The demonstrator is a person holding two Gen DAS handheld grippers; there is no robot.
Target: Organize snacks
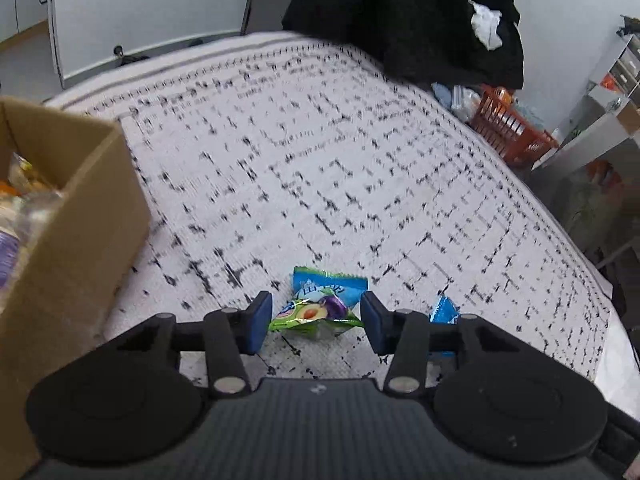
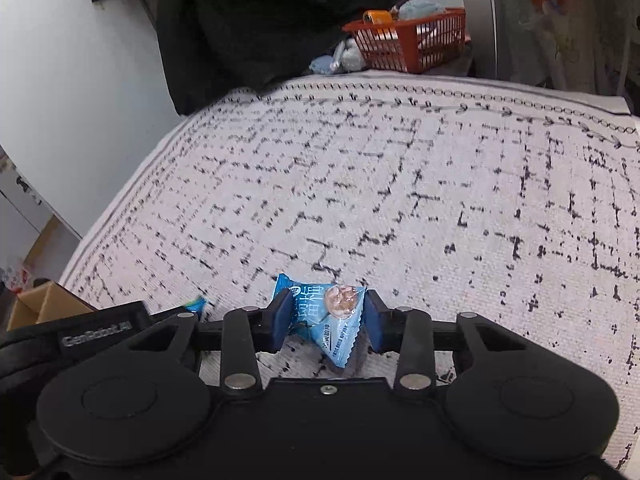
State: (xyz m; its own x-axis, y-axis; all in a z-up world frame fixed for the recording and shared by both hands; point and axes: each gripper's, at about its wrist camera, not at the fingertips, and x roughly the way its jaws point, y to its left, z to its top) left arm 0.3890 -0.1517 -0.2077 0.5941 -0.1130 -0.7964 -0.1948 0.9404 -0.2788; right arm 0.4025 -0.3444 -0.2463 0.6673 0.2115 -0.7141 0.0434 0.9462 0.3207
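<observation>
Nearest in the left wrist view, the left gripper (image 1: 316,322) is seen with its blue-padded fingers spread on either side of a green and blue snack packet (image 1: 320,306), a crinkled glossy foil pouch printed with a halved plum; the left pad is just beside the packet's edge and a small gap is left at the right pad, so the packet is not pinched and lies on the patterned cloth (image 1: 320,160). In the right wrist view, the right gripper (image 2: 326,322) is closed upon a light blue snack packet (image 2: 336,320), a shiny pouch with serrated edges and a round fruit picture, which is pressed between both blue pads with its lower corner hanging toward the cloth. A corner of this blue packet is also caught at the right of the left wrist view. The cloth is a pale woven fabric, marked by a broken black grid and bordered with a chain pattern, and a broad bare stretch is left beyond both grippers. At the left edge a cardboard box (image 1: 80,216) with plain brown walls is set, with wrapped snacks seen inside. Farther off, a dark garment (image 1: 400,20) is draped over the far edge, and an orange slatted plastic basket (image 2: 412,40) is placed beyond it.
</observation>
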